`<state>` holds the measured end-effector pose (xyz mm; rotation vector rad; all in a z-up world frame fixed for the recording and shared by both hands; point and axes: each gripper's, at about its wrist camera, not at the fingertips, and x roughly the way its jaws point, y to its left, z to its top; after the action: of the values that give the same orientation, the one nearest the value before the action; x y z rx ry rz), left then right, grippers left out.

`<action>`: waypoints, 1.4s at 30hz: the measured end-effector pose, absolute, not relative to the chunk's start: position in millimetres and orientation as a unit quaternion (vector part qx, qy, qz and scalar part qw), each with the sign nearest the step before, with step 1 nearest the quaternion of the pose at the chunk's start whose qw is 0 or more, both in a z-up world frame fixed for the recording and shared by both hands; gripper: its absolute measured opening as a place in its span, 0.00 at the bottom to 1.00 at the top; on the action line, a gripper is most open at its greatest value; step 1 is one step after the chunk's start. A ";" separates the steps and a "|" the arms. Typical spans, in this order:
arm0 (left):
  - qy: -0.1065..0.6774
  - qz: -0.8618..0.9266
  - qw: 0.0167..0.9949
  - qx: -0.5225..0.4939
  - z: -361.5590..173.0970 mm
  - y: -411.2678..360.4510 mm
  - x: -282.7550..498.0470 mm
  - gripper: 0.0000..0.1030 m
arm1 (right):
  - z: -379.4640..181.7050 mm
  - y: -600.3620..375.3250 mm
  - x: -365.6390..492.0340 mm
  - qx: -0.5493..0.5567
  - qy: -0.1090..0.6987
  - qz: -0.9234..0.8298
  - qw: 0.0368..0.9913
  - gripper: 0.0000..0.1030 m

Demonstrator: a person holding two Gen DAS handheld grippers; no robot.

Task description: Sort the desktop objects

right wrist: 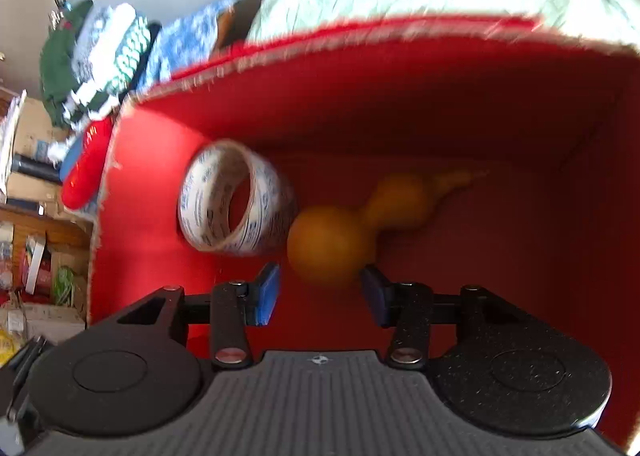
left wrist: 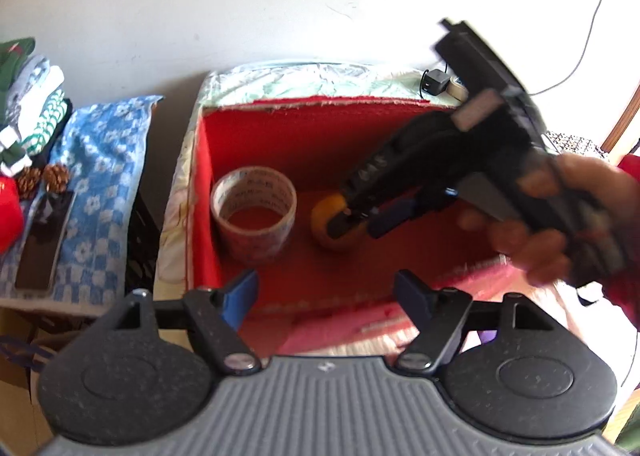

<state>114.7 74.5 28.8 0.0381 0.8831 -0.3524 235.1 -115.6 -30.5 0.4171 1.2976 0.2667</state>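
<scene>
Red-lined box contains a tape roll and an orange gourd, lying just beside each other on its floor. Right gripper is inside the box, jaws parted, apparently clear of the gourd. Left gripper hovers at the box's near edge, jaws wide and empty.

In the box, the tape roll sits on the left and the gourd lies just to its right, maybe touching it. Left of the box, 2 pine cones sit on a towel, with folded clothes behind them.
</scene>
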 end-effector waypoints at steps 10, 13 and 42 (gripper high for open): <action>0.399 -0.165 0.902 0.017 41.2 80.2 84.6 0.84 | -43.0 -105.8 255.6 0.248 0.578 0.091 0.772 0.48; 0.403 -0.169 0.900 0.004 40.7 81.4 86.8 0.83 | -46.3 -113.8 253.6 0.307 0.566 0.130 0.754 0.41; 0.454 -0.171 0.874 -0.014 14.8 30.4 180.3 0.66 | -44.8 -100.0 264.0 0.229 0.602 0.172 0.745 0.51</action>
<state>180.3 30.5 14.8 -0.0283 0.9482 -0.3579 264.0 -100.0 -44.8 0.5023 1.3188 0.3761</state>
